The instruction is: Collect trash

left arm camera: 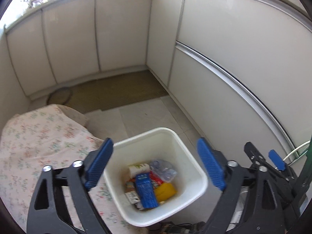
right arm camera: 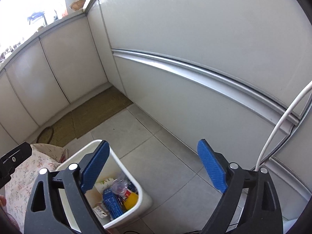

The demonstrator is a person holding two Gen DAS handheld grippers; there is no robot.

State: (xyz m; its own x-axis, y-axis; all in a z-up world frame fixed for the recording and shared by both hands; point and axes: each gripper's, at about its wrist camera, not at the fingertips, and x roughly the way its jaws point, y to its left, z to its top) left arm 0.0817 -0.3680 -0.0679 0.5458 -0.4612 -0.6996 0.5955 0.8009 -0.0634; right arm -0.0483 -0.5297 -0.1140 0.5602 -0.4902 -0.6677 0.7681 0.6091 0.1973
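A white square bin [left arm camera: 195, 167] stands on the tiled floor, also in the right wrist view [right arm camera: 144, 198]. It holds trash: a blue carton [left arm camera: 146, 192], a yellow wrapper [left arm camera: 165, 191], a crumpled clear plastic bottle [left arm camera: 163, 168] and several packets. My left gripper [left arm camera: 156, 167] is open and empty, right above the bin. My right gripper [right arm camera: 154, 167] is open and empty, above the bin's right side and the floor. The right gripper also shows at the right edge of the left wrist view [left arm camera: 269, 156].
A floral cloth [left arm camera: 39, 140] covers a surface left of the bin. White cabinet doors [left arm camera: 243, 78] run along the back and right. A brown mat [left arm camera: 117, 91] lies in the floor corner. A white cable [right arm camera: 276, 124] hangs at the right.
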